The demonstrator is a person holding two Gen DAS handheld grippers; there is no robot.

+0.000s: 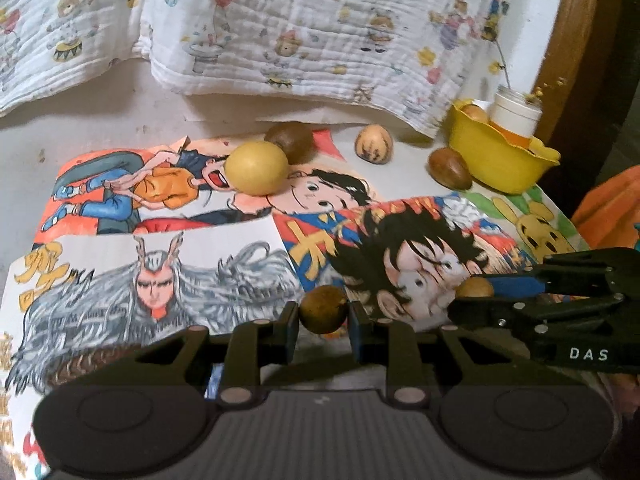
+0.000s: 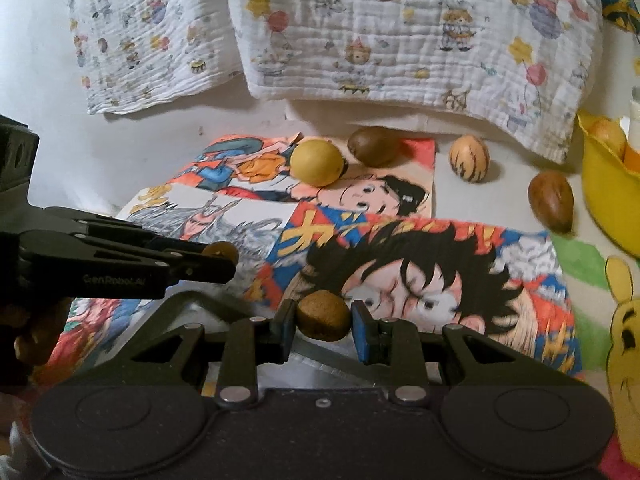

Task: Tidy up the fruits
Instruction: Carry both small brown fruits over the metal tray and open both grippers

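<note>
Fruit clamped in both grippers — left gripper (image 1: 323,320) grips a small brown fruit (image 1: 323,309), right gripper (image 2: 323,326) another (image 2: 323,315), both above the drawings (image 2: 420,264). Likely light, firm, round — slips easily, so hold across the middle. Bowl (image 1: 500,160) sits far right.

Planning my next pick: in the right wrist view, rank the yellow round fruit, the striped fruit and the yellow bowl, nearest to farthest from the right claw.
1. Yellow round fruit, ahead, slightly left.
2. Striped fruit, ahead right, beneath the cloth.
3. Yellow bowl, far right edge.
</note>
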